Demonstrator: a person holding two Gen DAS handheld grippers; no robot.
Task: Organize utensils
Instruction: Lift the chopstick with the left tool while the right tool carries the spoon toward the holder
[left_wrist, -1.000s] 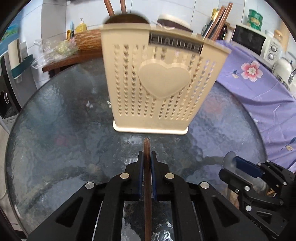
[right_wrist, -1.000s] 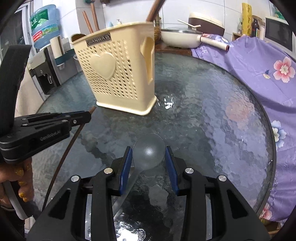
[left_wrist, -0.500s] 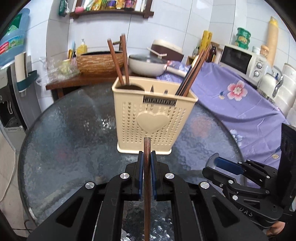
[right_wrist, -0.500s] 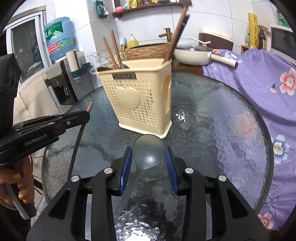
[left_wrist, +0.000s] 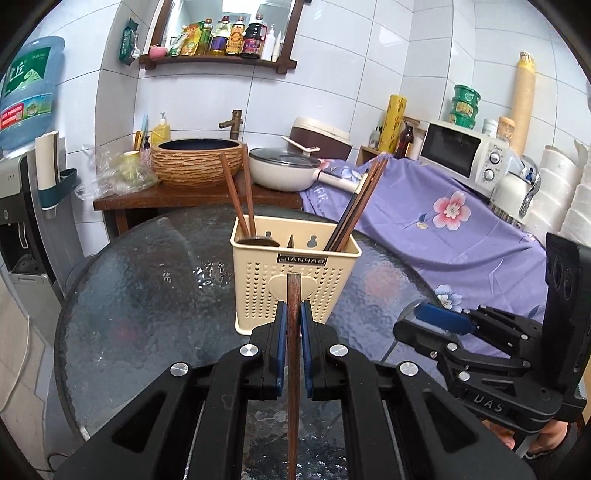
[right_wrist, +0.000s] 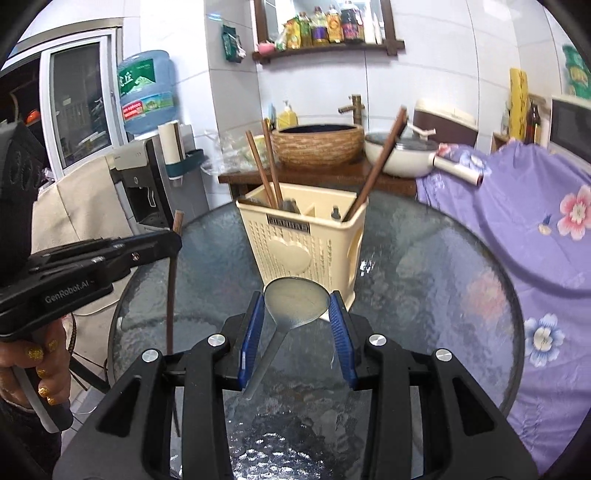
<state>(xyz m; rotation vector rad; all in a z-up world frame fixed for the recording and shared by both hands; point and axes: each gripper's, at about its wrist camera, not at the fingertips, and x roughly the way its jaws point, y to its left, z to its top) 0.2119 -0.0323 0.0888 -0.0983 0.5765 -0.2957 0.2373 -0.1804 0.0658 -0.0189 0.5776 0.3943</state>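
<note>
Utensils first: I have a brown wooden chopstick (left_wrist: 294, 332) pinched upright in my left gripper (left_wrist: 294, 317), its jaws nearly together on it, and a metal spoon (right_wrist: 295, 301) gripped by its bowl between the partly open jaws of my right gripper (right_wrist: 295, 310). Both hang above the round glass counter (left_wrist: 147, 295), short of the cream utensil holder (left_wrist: 295, 266), which has chopsticks (left_wrist: 354, 206) leaning in its end compartments.

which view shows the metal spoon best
The right wrist view: the shiny metal spoon sits centred, its bowl clamped between the right gripper pads, handle hanging down. The left wrist view shows only that gripper side-on with a faint edge of the bowl.
</note>
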